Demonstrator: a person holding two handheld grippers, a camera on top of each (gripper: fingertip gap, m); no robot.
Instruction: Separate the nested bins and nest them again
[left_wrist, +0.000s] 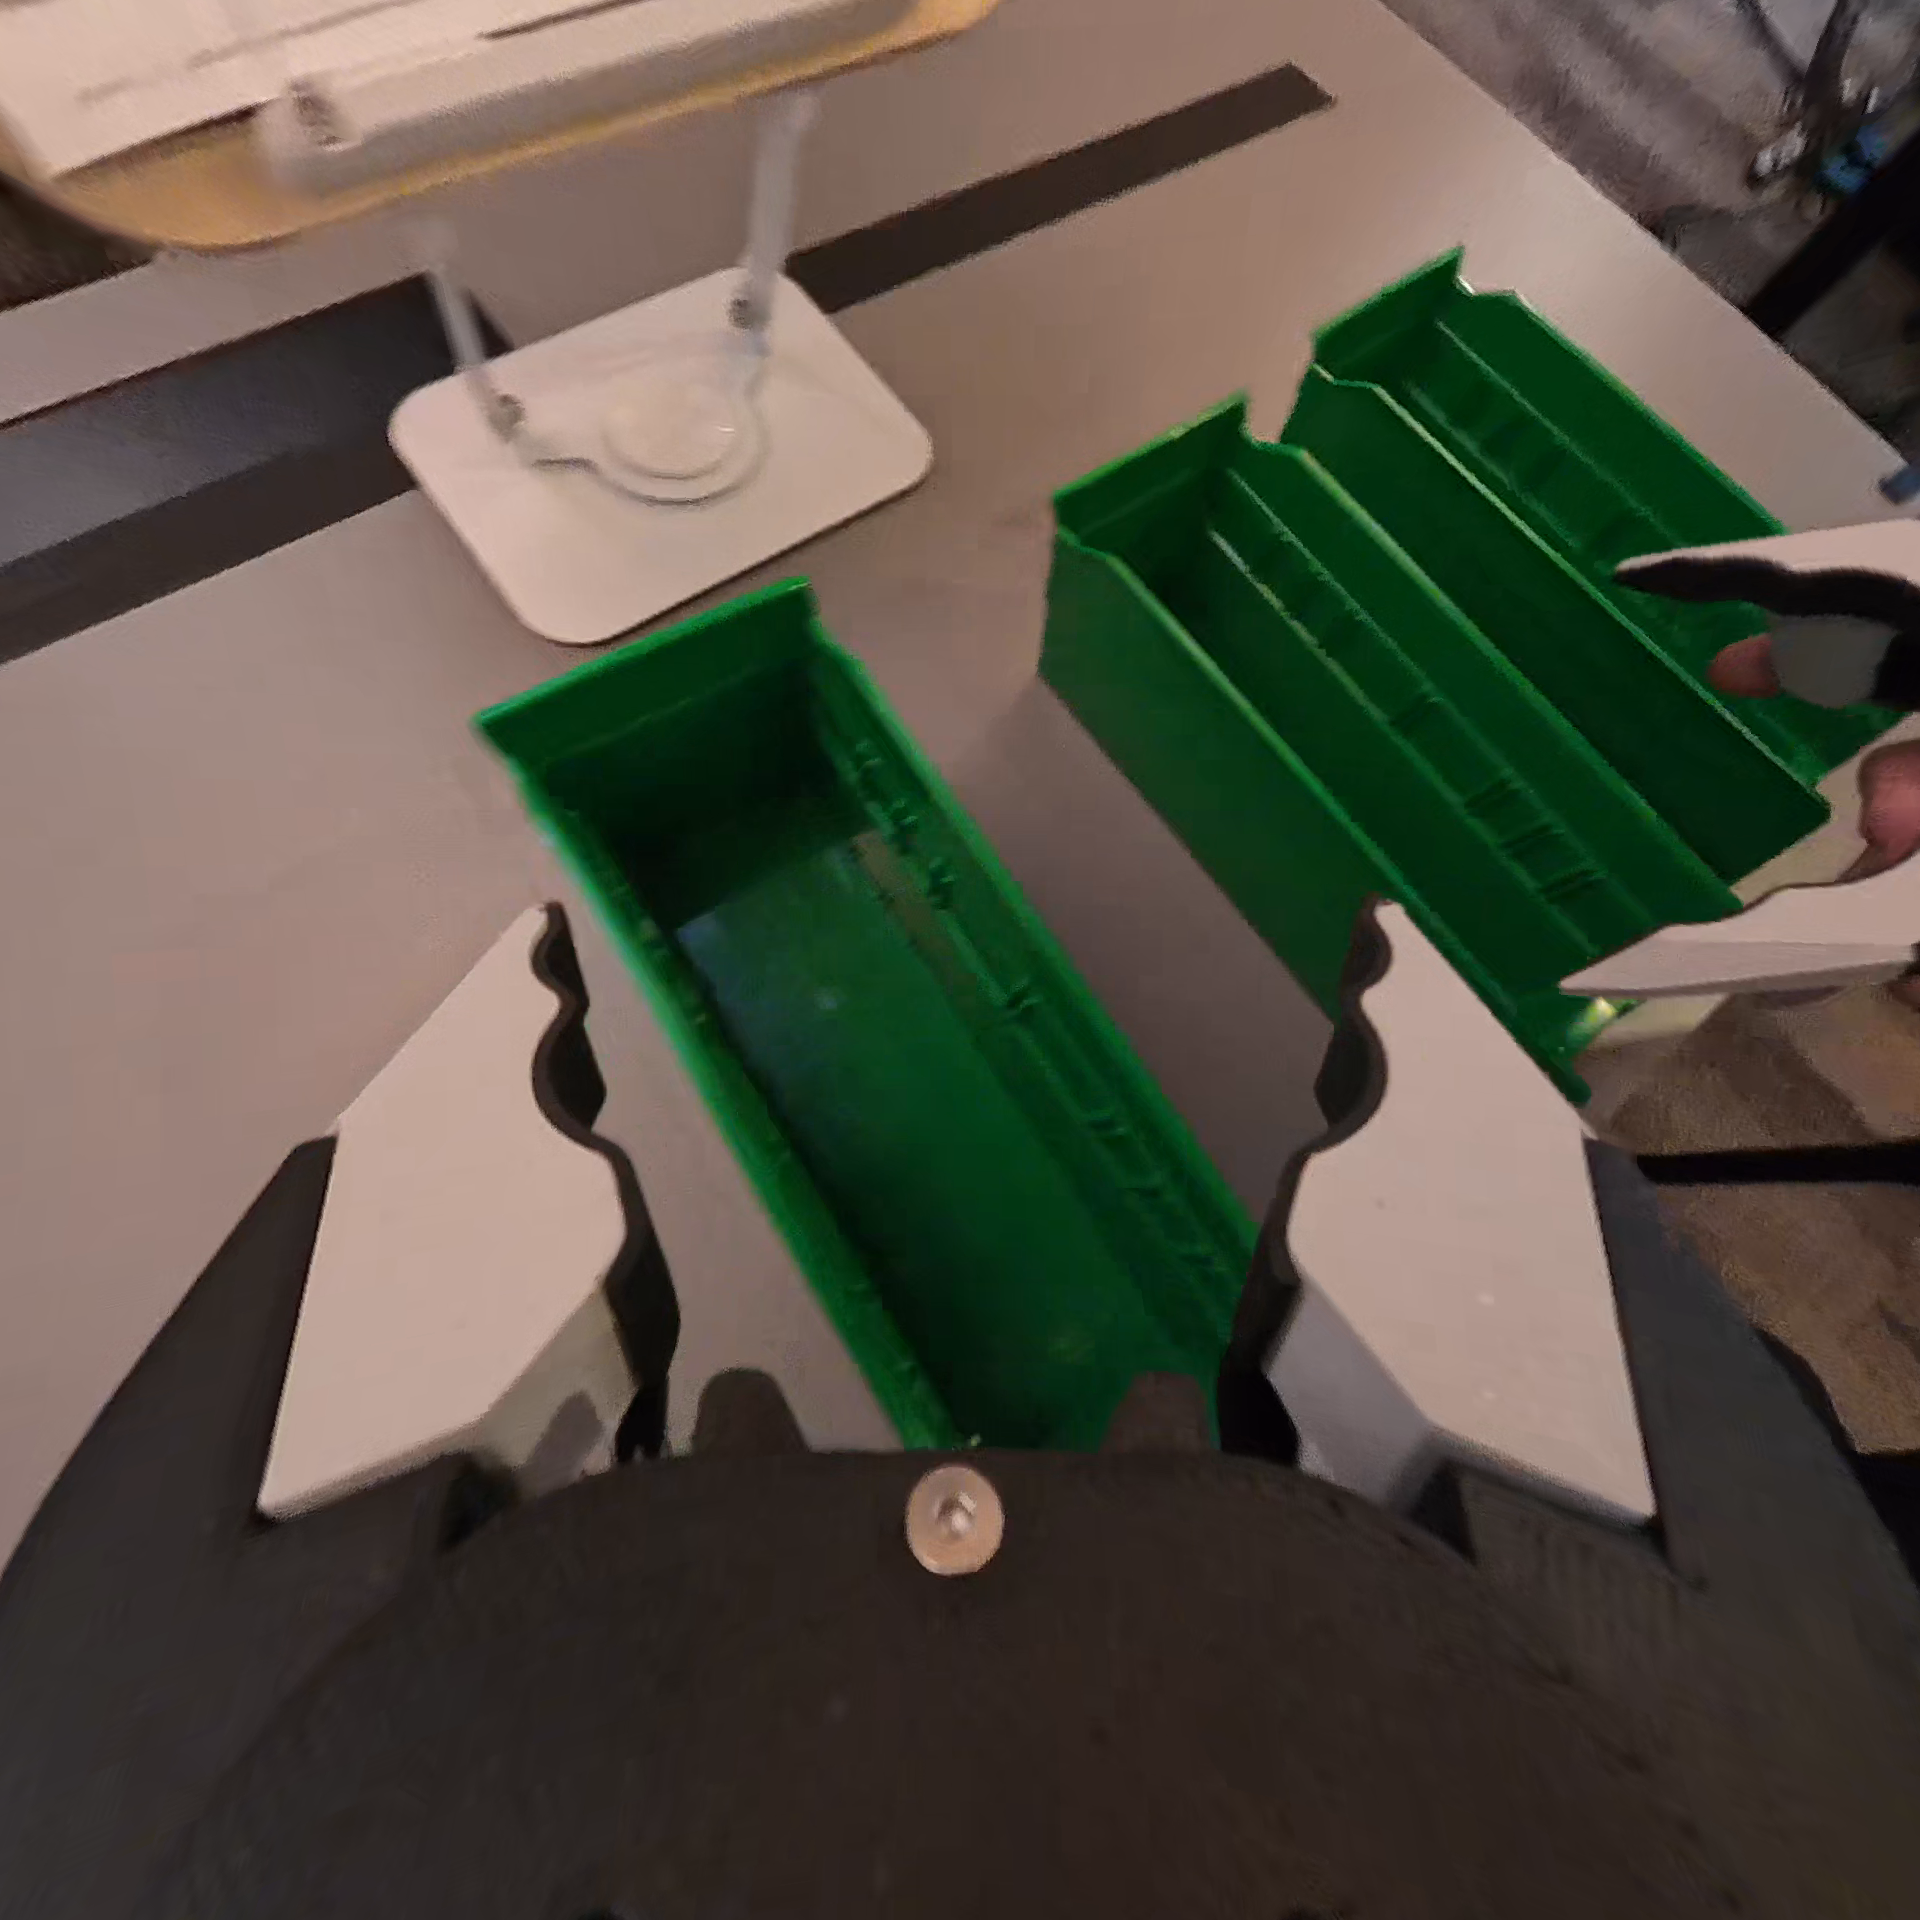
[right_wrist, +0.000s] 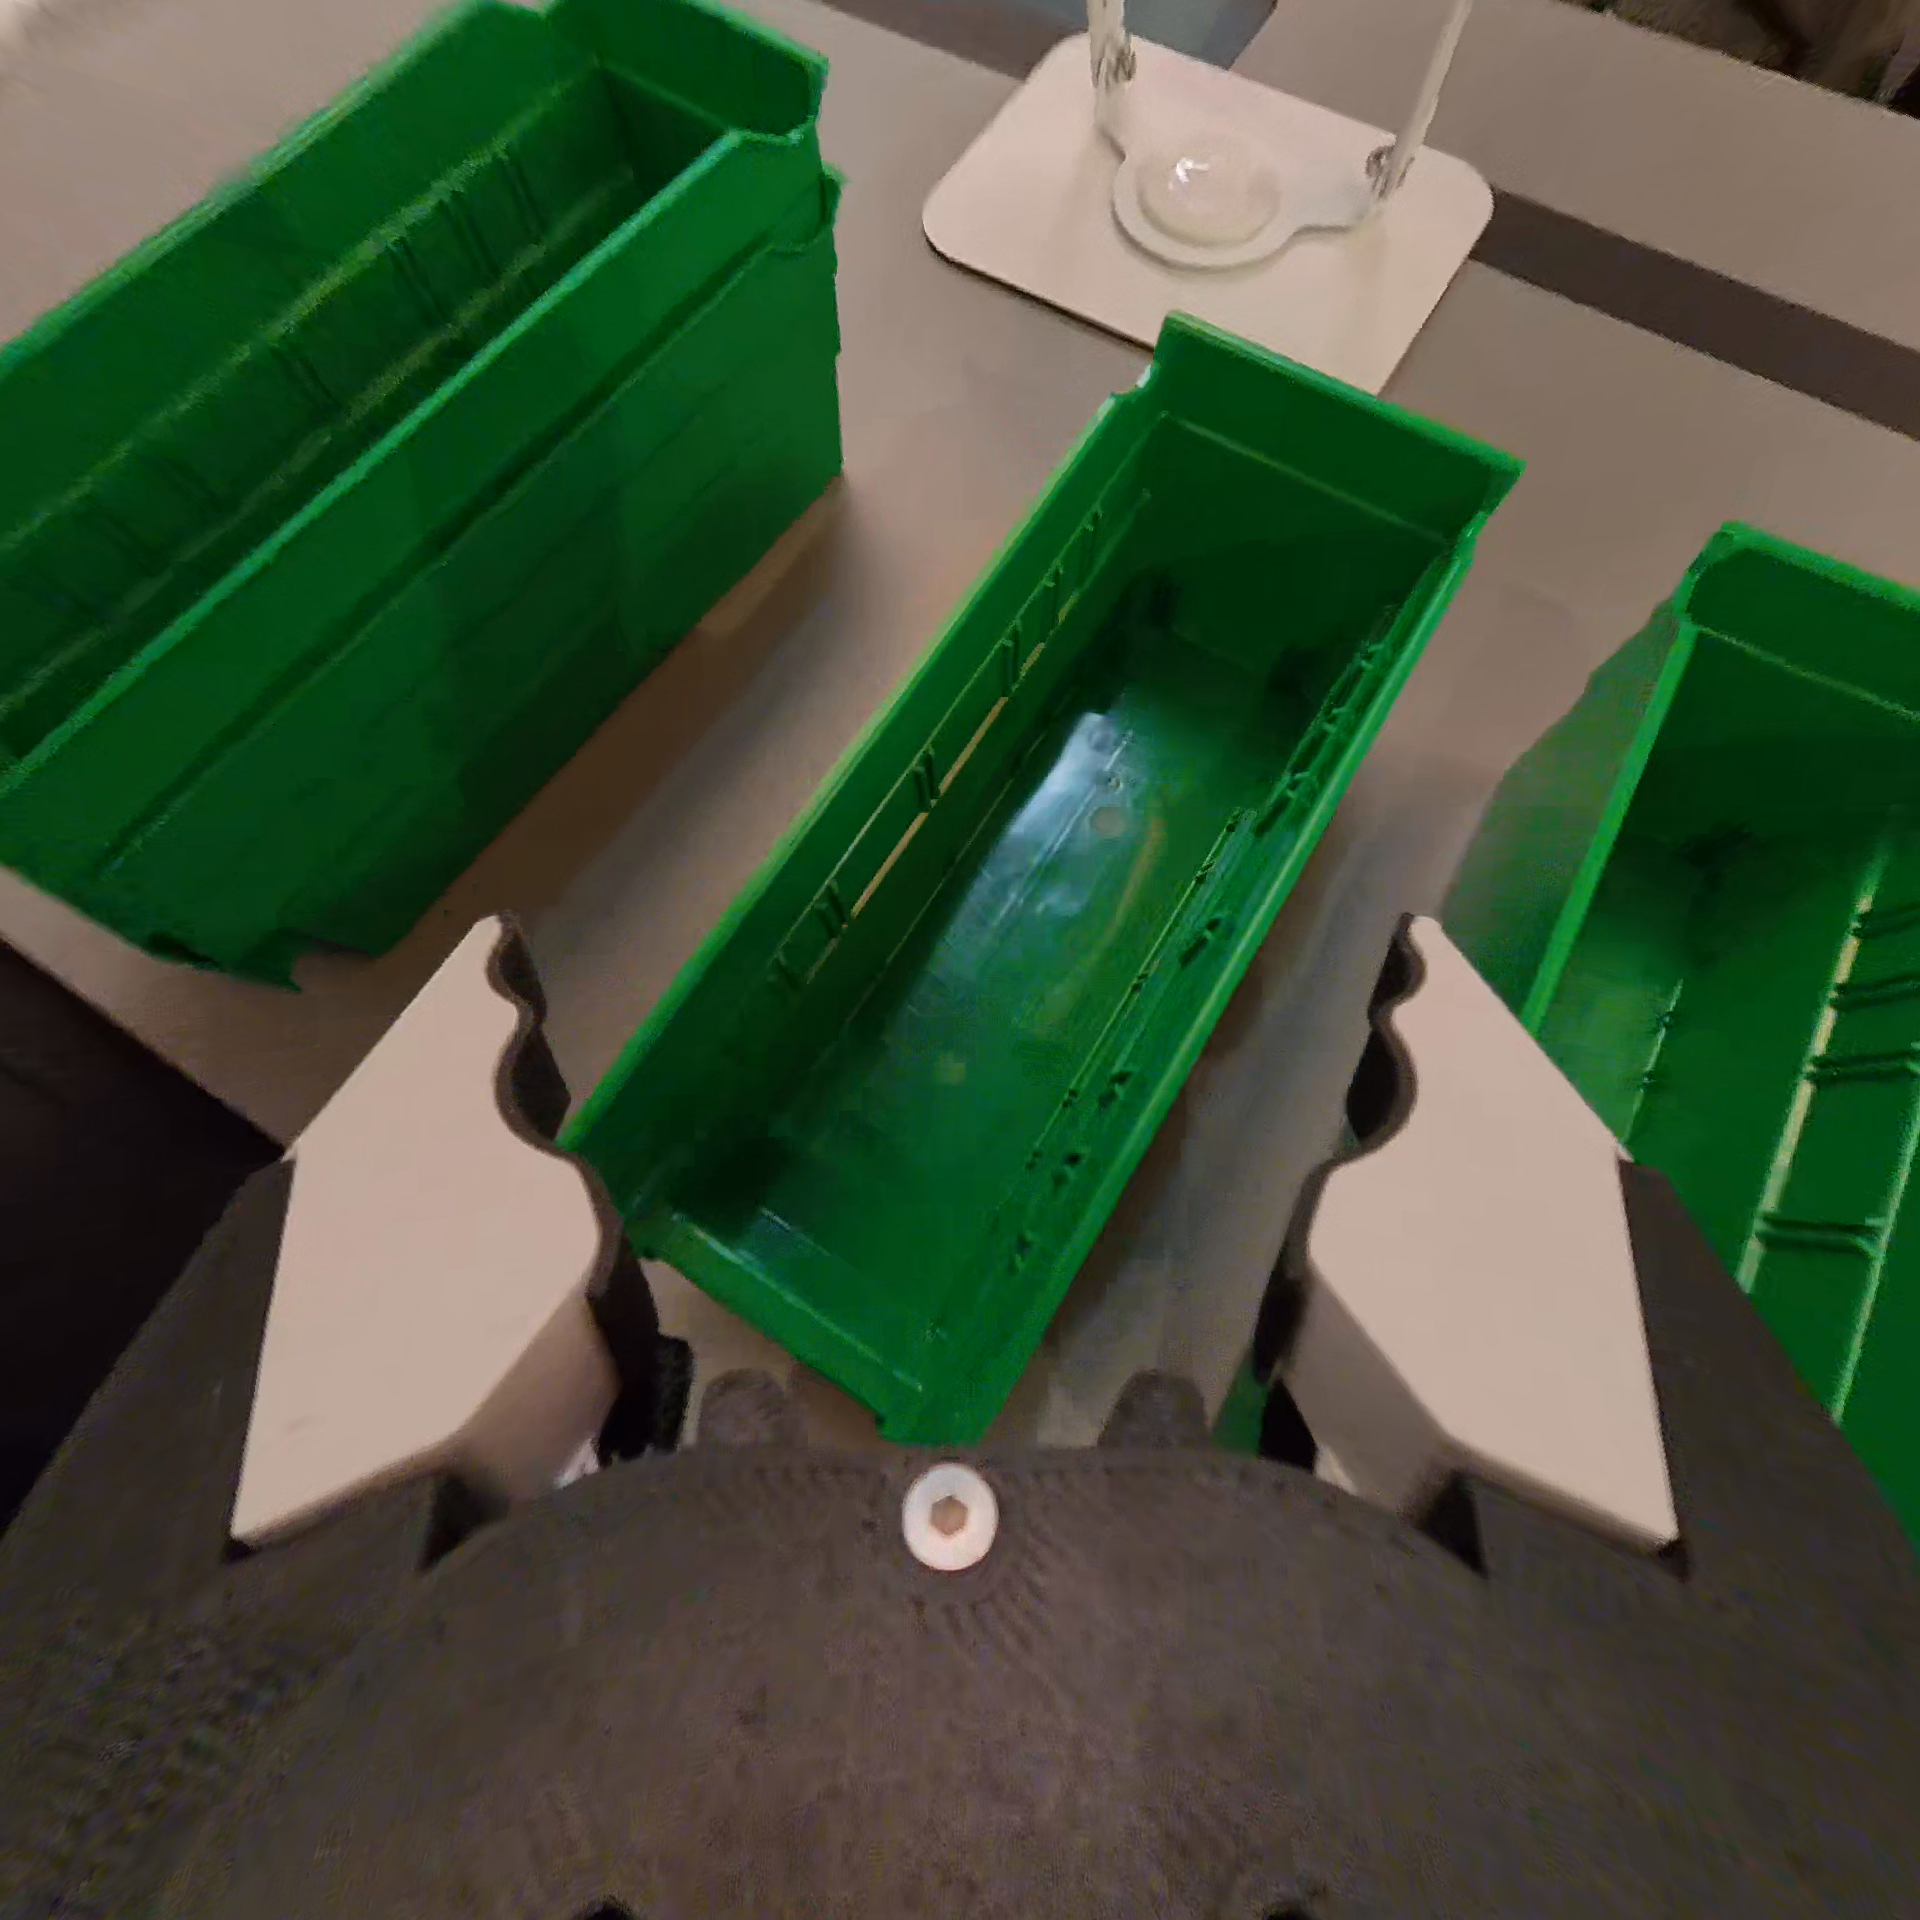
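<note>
Both the left claw (left_wrist: 961, 997) and right claw (right_wrist: 951, 1018) gape apart, gripping nothing. A single green bin (right_wrist: 1049, 883) sits on the grey desk (left_wrist: 260, 831) between the nested bins (right_wrist: 395, 499) and another bin (right_wrist: 1766, 987), each apart

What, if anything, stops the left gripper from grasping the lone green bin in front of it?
Probably nothing: the left gripper is open, the lone green bin lies between its fingers, empty, and the other bins sit apart to its right.
</note>
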